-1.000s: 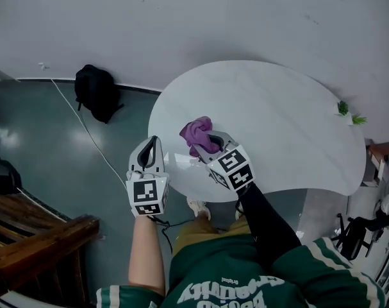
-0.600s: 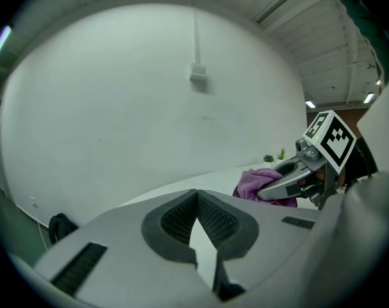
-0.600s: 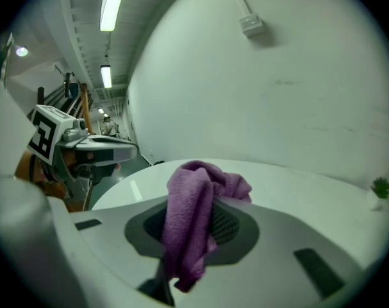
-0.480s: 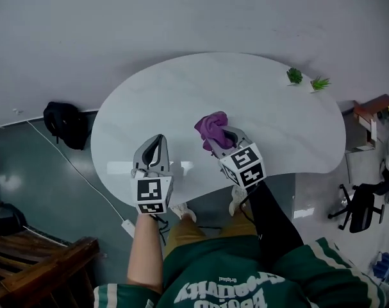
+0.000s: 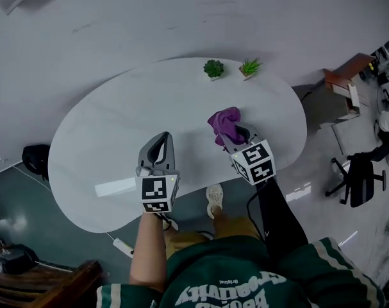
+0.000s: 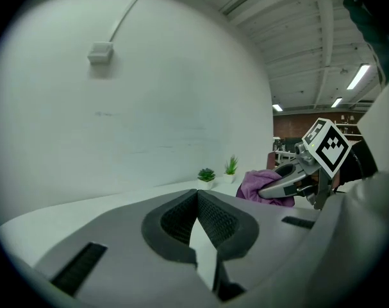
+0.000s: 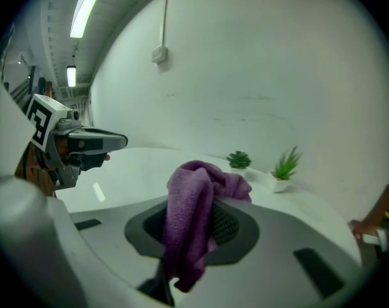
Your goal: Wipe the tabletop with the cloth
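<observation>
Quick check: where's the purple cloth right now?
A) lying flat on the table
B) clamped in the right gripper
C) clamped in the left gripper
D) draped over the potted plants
B: the right gripper view shows the purple cloth pinched between the jaws of the right gripper, while the left gripper has its jaws together on nothing.

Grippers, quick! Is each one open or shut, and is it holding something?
Left gripper: shut, holding nothing.
Right gripper: shut on the purple cloth.
</observation>
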Demonstrator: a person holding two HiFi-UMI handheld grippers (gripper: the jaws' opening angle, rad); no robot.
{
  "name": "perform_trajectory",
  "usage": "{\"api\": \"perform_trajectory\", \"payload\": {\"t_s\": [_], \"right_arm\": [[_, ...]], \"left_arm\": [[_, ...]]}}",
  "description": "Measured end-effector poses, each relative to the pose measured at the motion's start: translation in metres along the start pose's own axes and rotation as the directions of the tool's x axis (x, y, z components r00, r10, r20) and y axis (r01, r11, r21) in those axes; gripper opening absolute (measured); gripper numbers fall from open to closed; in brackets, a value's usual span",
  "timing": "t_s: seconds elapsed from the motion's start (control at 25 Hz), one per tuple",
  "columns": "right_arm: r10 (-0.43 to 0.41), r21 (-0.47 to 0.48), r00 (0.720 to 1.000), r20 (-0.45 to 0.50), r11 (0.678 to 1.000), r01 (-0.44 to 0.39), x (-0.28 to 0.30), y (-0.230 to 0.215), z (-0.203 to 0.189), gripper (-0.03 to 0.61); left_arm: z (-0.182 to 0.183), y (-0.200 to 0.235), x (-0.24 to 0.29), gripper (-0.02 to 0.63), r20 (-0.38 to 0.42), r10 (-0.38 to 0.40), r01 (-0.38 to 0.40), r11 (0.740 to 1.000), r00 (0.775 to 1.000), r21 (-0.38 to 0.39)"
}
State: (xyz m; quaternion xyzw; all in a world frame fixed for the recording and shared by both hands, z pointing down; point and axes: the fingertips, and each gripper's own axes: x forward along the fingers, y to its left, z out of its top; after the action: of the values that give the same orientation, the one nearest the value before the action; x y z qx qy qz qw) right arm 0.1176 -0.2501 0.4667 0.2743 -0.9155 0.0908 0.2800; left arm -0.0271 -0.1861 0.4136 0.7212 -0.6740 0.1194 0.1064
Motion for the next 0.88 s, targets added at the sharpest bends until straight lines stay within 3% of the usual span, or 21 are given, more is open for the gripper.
{"api": "perform_trajectory", "payload": {"t_s": [0.2,0.44,0.68,0.88], "right_arm": [[-0.145,0.020,0.989,-0.023,0.989,0.145,-0.054,-0.109,-0.039,0.100],[-0.293,-0.006,0.953,-0.073,0.956,0.293,-0.119,-0.210,-0.080,0.100],[-0.408,-0.054,0.900,-0.154,0.913,0.405,-0.164,-0.277,-0.121,0.100],[-0.444,-0.091,0.857,-0.262,0.896,0.436,-0.162,-0.299,-0.165,0.100]], "left_arm": [[0.018,-0.102,0.068,0.000,0.011,-0.144,0.144,0.989,0.989,0.031],[0.031,-0.191,0.117,0.000,0.009,-0.264,0.264,0.963,0.964,0.054],[0.027,-0.233,0.137,0.000,-0.015,-0.316,0.316,0.946,0.949,0.064],[0.016,-0.242,0.146,0.000,-0.043,-0.316,0.319,0.946,0.948,0.063]]}}
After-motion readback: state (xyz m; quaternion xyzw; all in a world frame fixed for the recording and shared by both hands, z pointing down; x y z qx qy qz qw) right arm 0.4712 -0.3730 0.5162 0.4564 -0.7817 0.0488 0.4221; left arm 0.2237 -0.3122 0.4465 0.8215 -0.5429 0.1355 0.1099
